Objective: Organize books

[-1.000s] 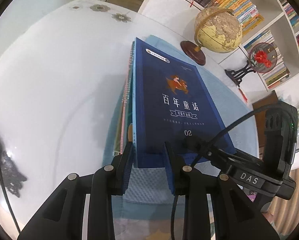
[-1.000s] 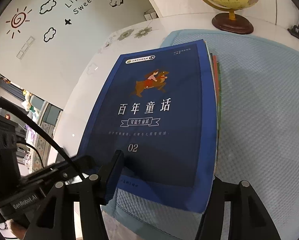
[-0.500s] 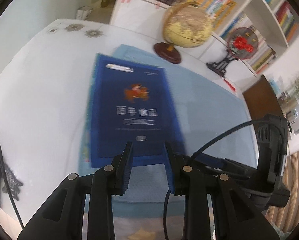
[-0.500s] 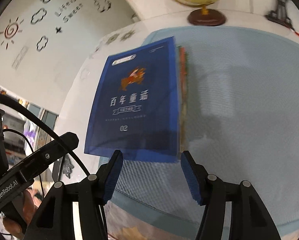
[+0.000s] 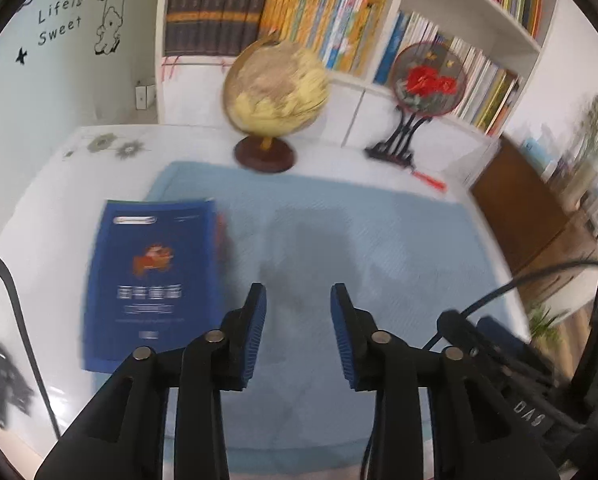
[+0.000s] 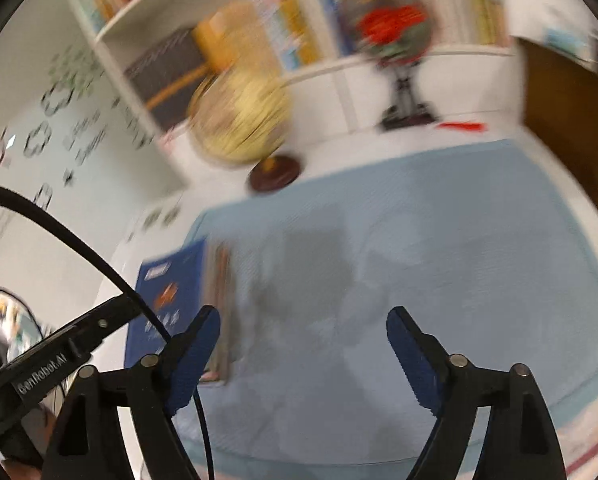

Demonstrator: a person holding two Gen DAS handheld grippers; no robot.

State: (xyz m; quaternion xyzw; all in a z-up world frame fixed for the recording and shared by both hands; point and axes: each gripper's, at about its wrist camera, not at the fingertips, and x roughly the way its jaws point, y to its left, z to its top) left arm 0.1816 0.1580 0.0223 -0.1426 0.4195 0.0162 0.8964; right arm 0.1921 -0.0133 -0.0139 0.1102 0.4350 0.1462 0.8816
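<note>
Left wrist view: left gripper (image 5: 298, 312) fingers part-open, just been opening, nothing between; blue book (image 5: 155, 280) flat atop its stack on the mat (image 5: 379, 248), left of the fingers. Right wrist view: right gripper (image 6: 303, 344) fingers wide, just been opening, empty; book beyond the left finger. Best to back away clear without nudging the stack, then check edges flush.

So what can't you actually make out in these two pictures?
- Left wrist view: small print on the blue book, smeared by motion blur.
- Left wrist view: books under it, covered; only edges show.
- Right wrist view: globe and shelf books, heavily blurred.
- Right wrist view: blue book's near corner, behind the cable.
</note>
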